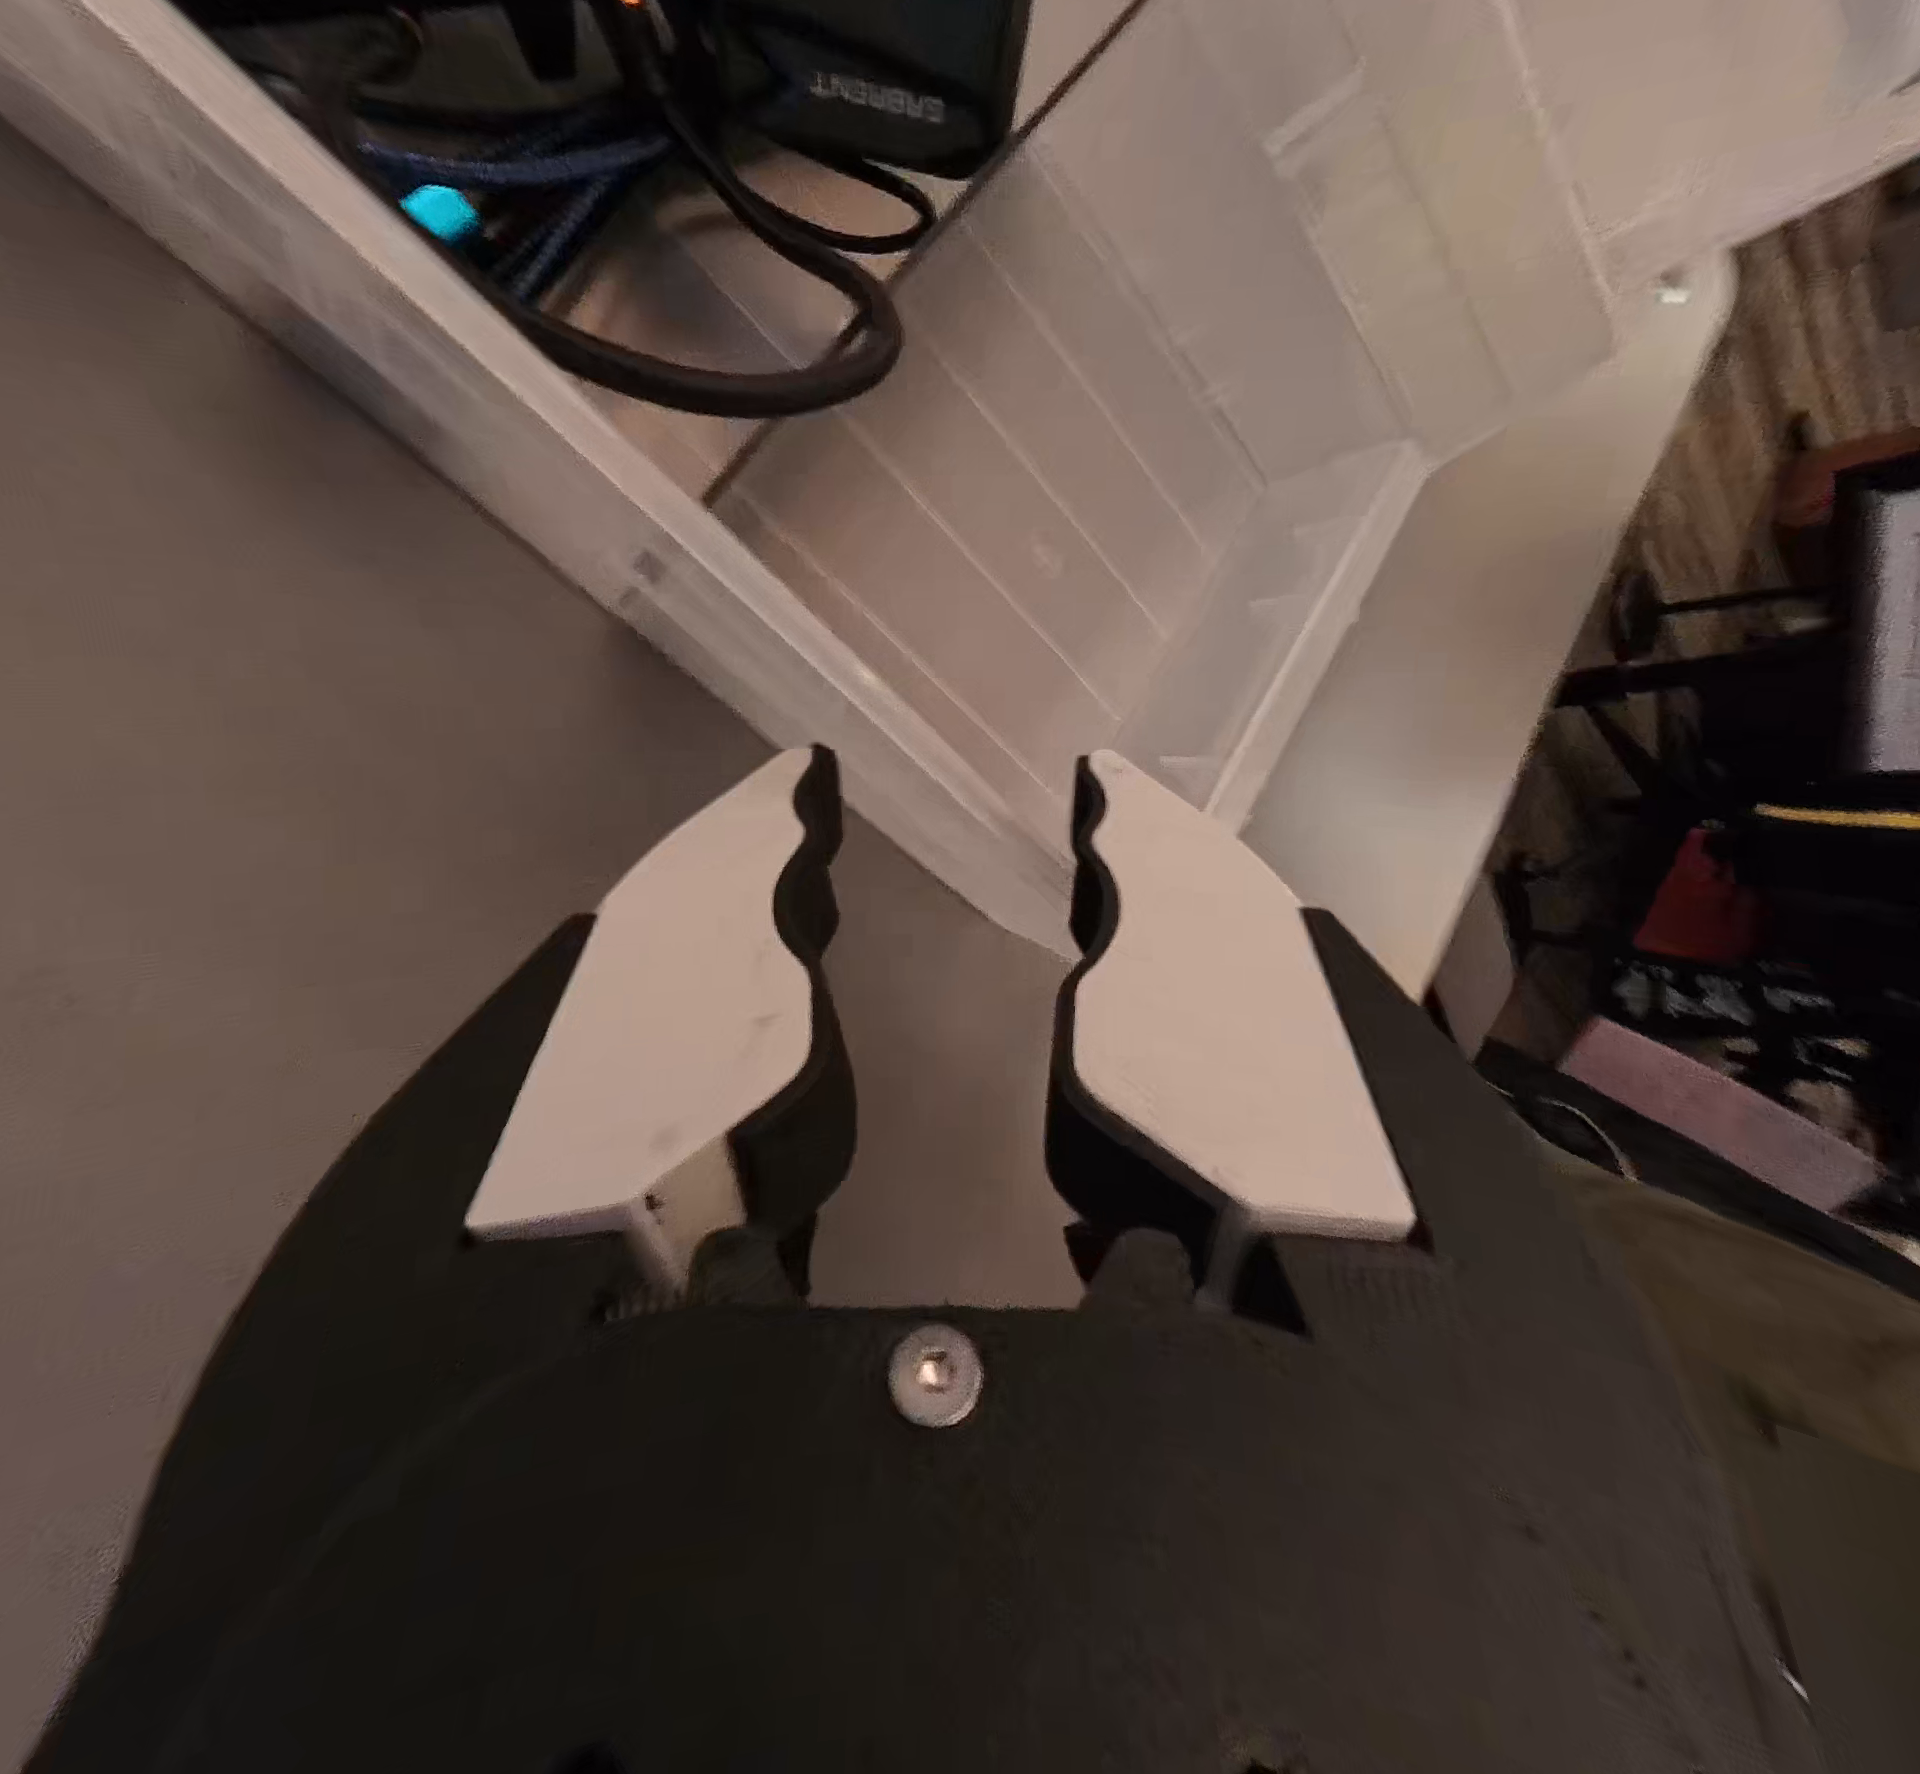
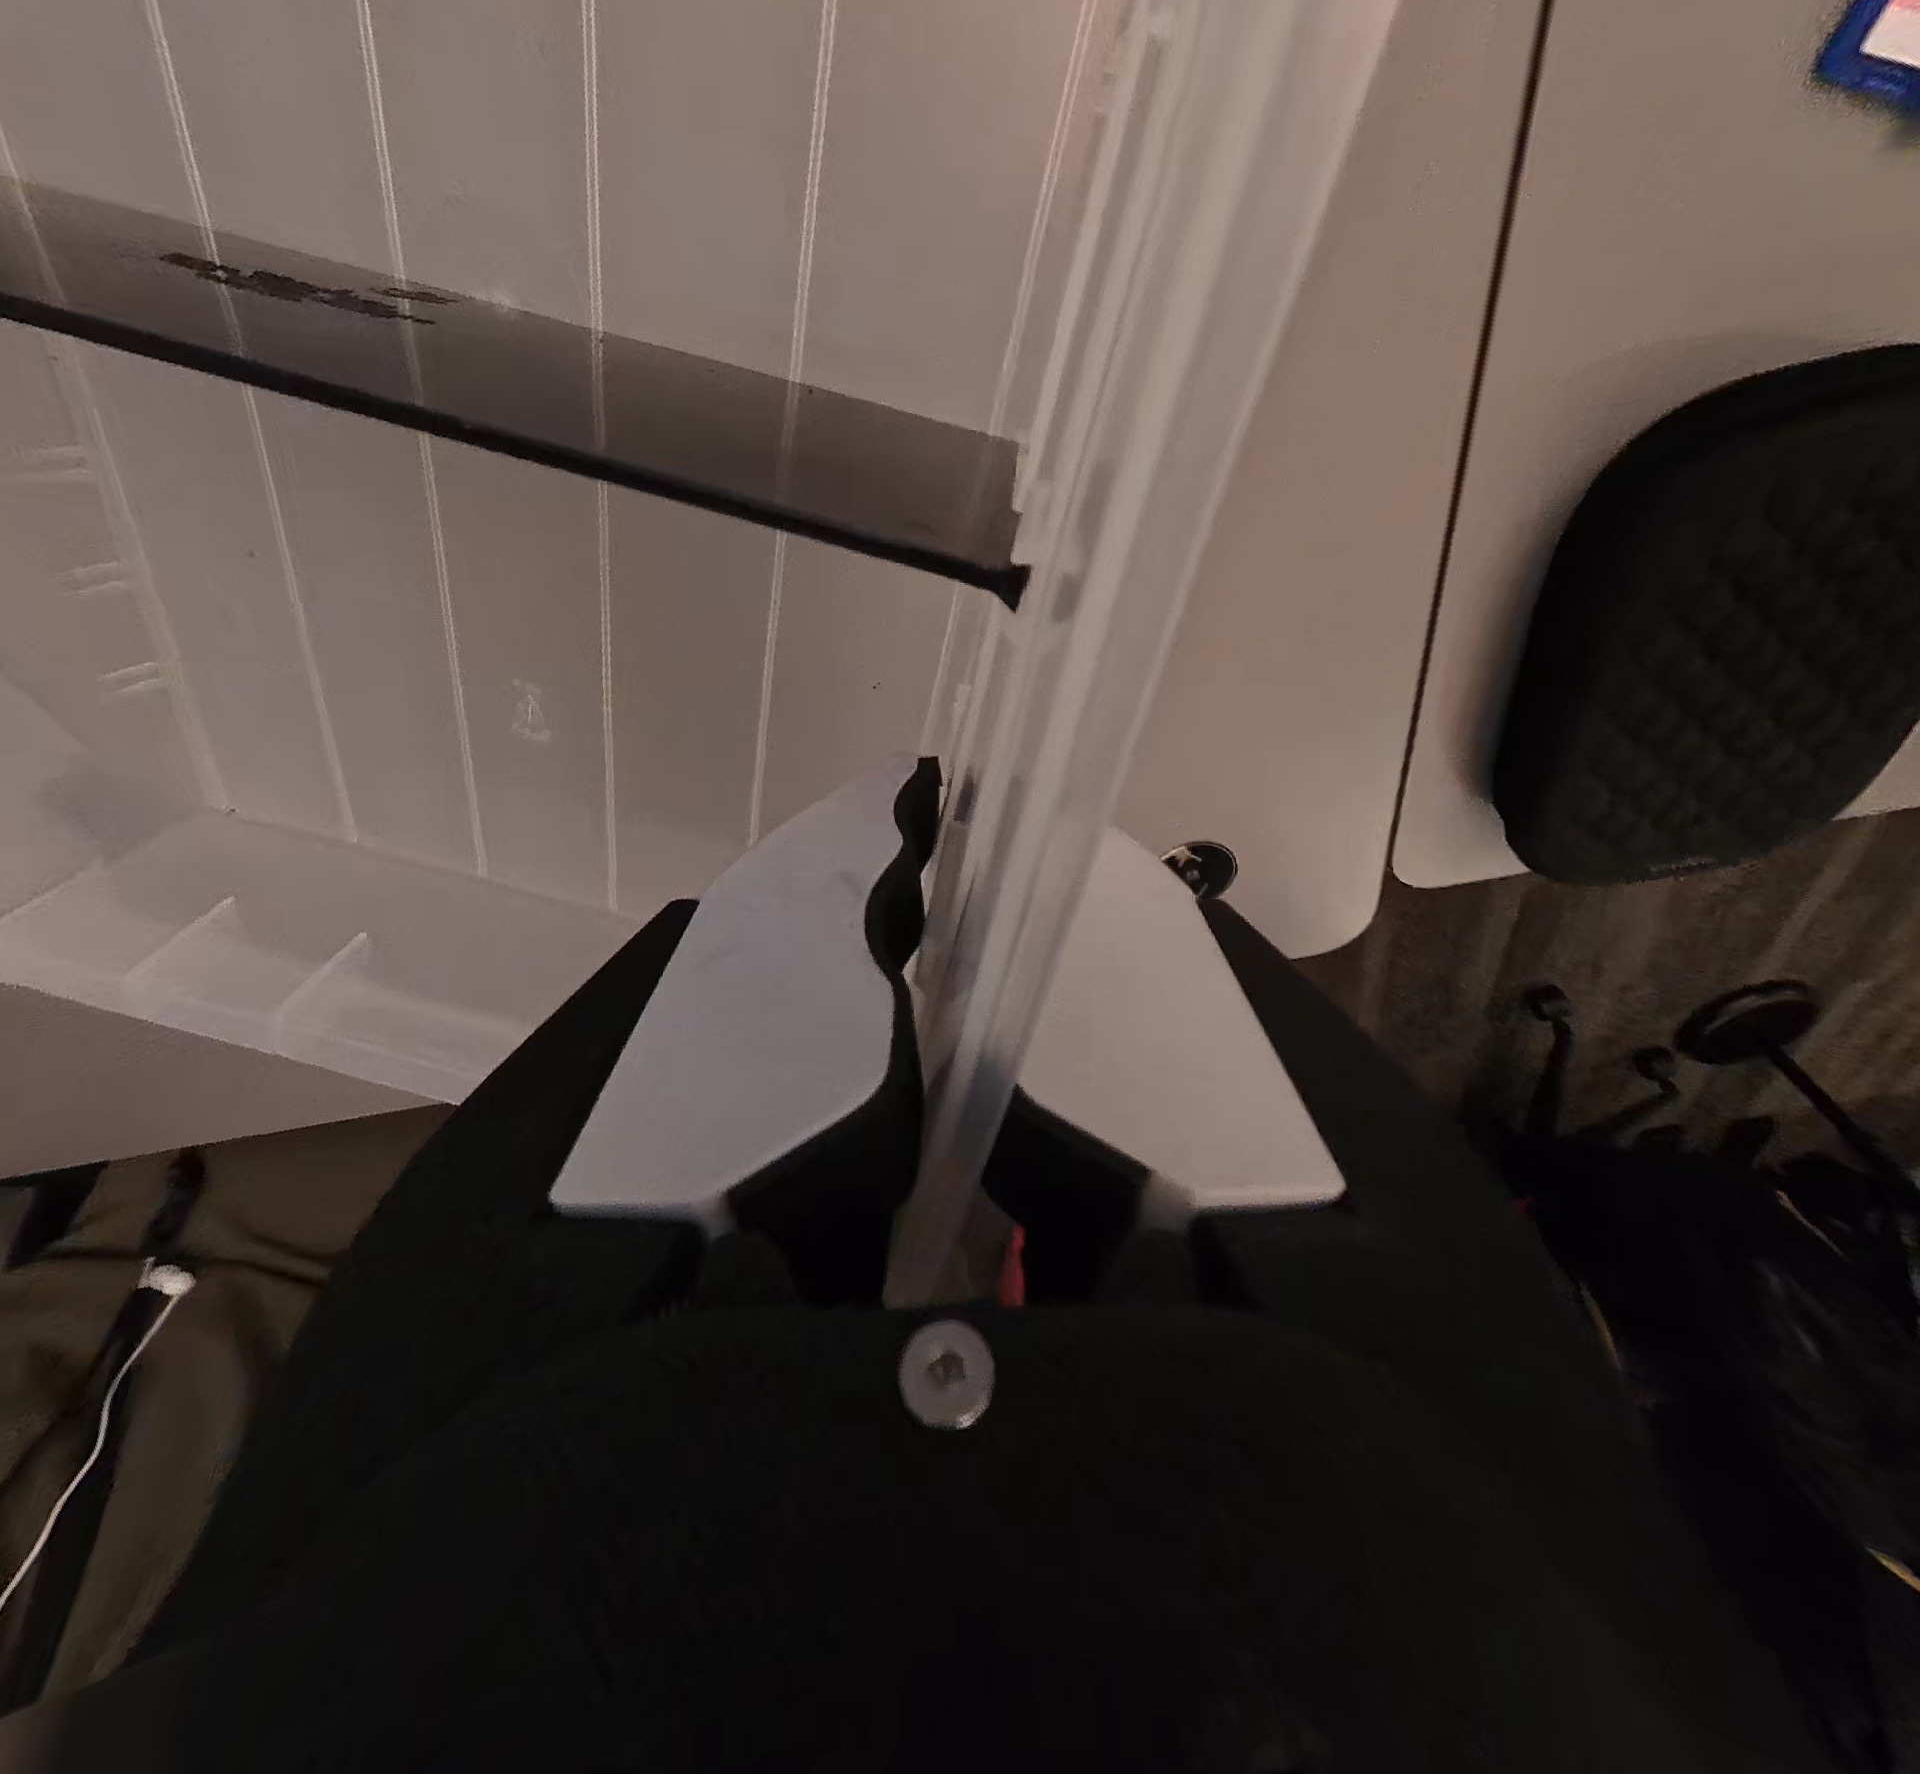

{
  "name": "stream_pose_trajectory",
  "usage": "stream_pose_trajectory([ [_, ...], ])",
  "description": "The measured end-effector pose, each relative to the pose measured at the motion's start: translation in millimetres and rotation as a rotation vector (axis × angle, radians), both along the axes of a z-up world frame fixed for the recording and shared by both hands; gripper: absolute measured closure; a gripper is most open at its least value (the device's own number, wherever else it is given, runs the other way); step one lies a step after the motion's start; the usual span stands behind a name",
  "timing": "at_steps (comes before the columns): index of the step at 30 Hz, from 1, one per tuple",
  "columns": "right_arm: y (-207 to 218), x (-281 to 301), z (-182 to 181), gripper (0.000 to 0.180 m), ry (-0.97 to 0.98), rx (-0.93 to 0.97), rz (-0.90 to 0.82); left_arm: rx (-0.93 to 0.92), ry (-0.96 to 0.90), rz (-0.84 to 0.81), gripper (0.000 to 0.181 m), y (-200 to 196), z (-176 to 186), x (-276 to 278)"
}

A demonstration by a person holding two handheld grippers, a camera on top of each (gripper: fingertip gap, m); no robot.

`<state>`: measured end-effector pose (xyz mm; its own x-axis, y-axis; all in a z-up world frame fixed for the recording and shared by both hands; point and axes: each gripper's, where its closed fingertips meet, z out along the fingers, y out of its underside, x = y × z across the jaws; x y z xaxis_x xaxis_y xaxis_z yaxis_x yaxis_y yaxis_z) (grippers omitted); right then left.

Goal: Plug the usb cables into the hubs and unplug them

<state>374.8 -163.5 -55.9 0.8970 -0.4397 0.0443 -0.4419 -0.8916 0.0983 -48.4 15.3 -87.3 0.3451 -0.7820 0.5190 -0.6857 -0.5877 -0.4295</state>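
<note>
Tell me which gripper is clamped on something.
The right gripper: its fingers pinch the clear plastic bin by its edge. The left gripper is open, holding nothing.

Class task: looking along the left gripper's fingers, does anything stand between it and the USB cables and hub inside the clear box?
Yes. The clear box's near wall crosses between the open left gripper and the cables and hub lying behind it.

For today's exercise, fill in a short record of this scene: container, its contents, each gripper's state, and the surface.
container: clear plastic bin on the table
contents: black USB hub, black cable, blue braided cable
left gripper: jaws open, empty, outside the bin
right gripper: jaws closed on the bin's rim
surface: white table
</note>
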Motion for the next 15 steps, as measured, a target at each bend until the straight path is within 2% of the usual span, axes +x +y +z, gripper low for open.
stream_pose_trajectory([
  [4, 9.0, -4.7, -5.9, 0.175, -0.015, -0.009, 0.044, -0.023, 0.005, -0.052, 0.142, 1.1, 0.0, -8.0],
  [8, 13.3, -10.3, -9.6, 0.175, -0.007, -0.018, 0.066, -0.01, 0.065, -0.049, 0.156, 24.2, 3.6, -49.5],
  [11, 14.8, -10.8, -14.9, 0.175, -0.011, -0.03, 0.08, -0.029, 0.101, 0.057, 0.165, 54.8, 5.6, -95.3],
  [15, 18.8, -11.5, -24.2, 0.175, 0.003, -0.024, 0.08, 0.142, 0.222, 0.219, 0.174, 98.7, 5.1, -158.3],
])
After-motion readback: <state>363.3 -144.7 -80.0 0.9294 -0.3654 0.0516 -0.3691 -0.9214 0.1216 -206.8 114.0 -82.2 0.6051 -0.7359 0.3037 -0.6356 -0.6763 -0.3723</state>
